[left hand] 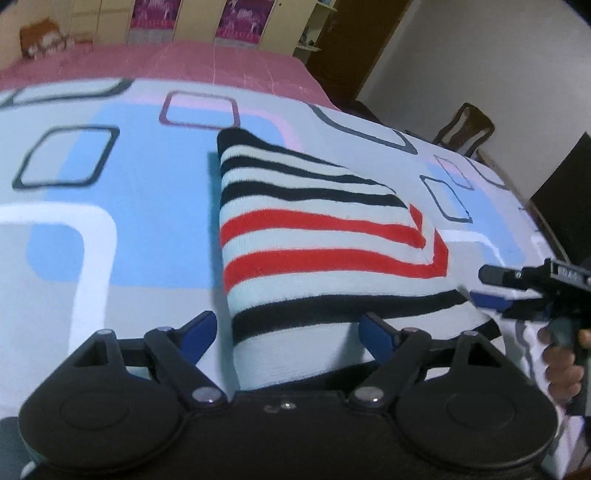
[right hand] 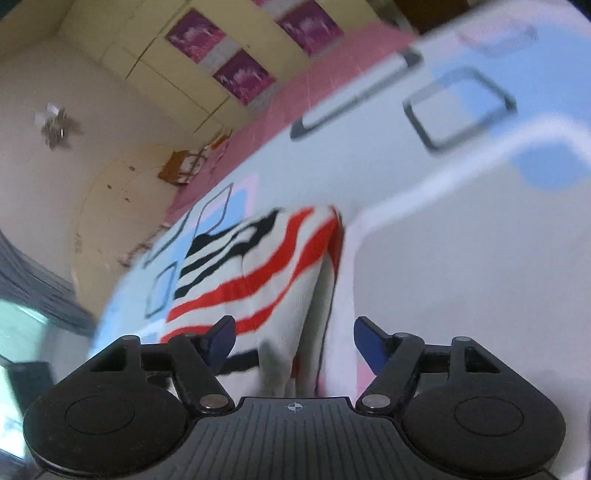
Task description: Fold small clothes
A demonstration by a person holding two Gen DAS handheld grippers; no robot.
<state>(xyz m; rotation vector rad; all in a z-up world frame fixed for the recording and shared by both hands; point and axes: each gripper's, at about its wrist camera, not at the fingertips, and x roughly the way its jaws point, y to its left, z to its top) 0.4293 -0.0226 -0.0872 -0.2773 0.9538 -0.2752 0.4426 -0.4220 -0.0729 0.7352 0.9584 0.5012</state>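
a bed fills most of both views, spread with a sheet [left hand: 147, 221] printed in pale blue, white and grey with dark rounded squares; beyond it lies a pink cover [left hand: 221, 62]. behind the bed stands a cream wardrobe [left hand: 195, 18] with magenta panels, and to the right of it a dark wooden door [left hand: 354, 44] and a plain white wall. a wooden chair [left hand: 465, 125] shows past the bed's far right edge in the left wrist view.

the striped knit garment [left hand: 317, 243], white with black and red bands, lies folded on the sheet, its upper layer turned over so a corner of red stripe shows at the right.

the left gripper [left hand: 288, 328] hangs low over the garment's near edge, its blue pads set wide apart, one either side of the near left corner; they clamp nothing. the right gripper [right hand: 293, 341] sits at the garment's right side with its jaws also apart, the cloth's folded edge lying between them but not pinched. from the left wrist view its fingertips [left hand: 491, 299] lie just beside the garment's black-striped near corner, and a hand [left hand: 561, 362] grips its handle.
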